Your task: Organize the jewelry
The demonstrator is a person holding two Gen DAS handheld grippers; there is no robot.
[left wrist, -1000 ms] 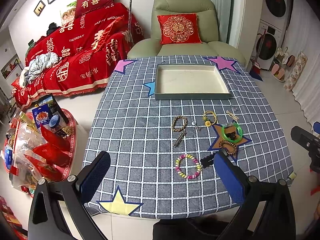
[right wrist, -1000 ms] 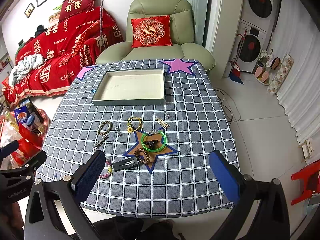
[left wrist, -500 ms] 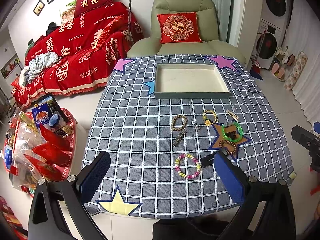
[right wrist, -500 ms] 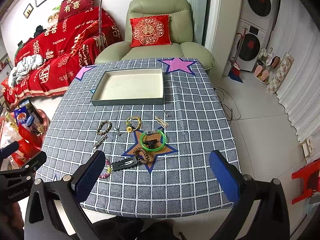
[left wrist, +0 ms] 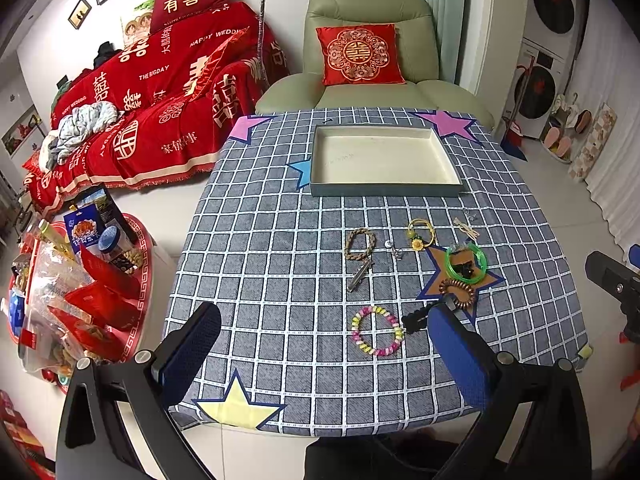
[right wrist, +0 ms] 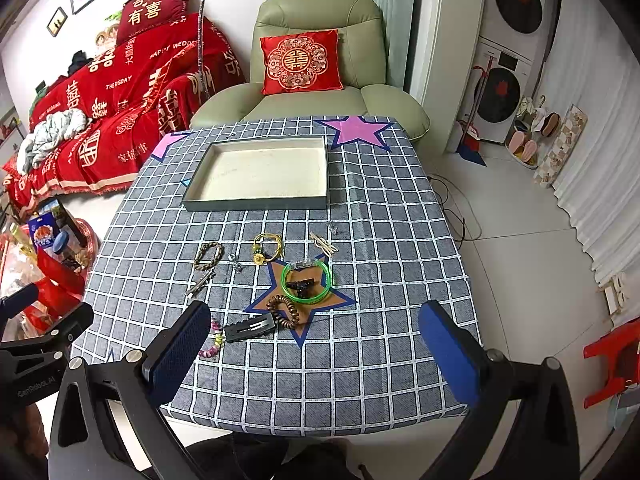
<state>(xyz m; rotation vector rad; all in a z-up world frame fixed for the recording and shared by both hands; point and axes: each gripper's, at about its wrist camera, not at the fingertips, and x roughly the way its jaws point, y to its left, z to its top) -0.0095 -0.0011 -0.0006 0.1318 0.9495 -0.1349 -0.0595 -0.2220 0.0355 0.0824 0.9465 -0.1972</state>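
Both grippers hang above the near edge of the table (left wrist: 256, 264), and both are spread wide with nothing between the pads. The left gripper (left wrist: 324, 344) sits over the beaded bracelet (left wrist: 376, 332), a pastel loop lying flat on the checked cloth. The right gripper (right wrist: 316, 344) is further right, over a bare patch of cloth. The tray (right wrist: 256, 204) is at the far side of the table, shallow, cream inside, nothing in it yet. All the jewelry is strewn between tray and grippers: a braided bracelet (left wrist: 360, 244), a silver clip (left wrist: 360, 276) just below it, a yellow tie (right wrist: 267, 249) with a little flower, a green bangle (right wrist: 306, 280) on the orange star with a small black clip (right wrist: 302, 285) inside its ring, a brown coil tie (right wrist: 285, 309) touching a black hair clip (right wrist: 250, 328), and a pale pin (right wrist: 323, 242) near the bangle.
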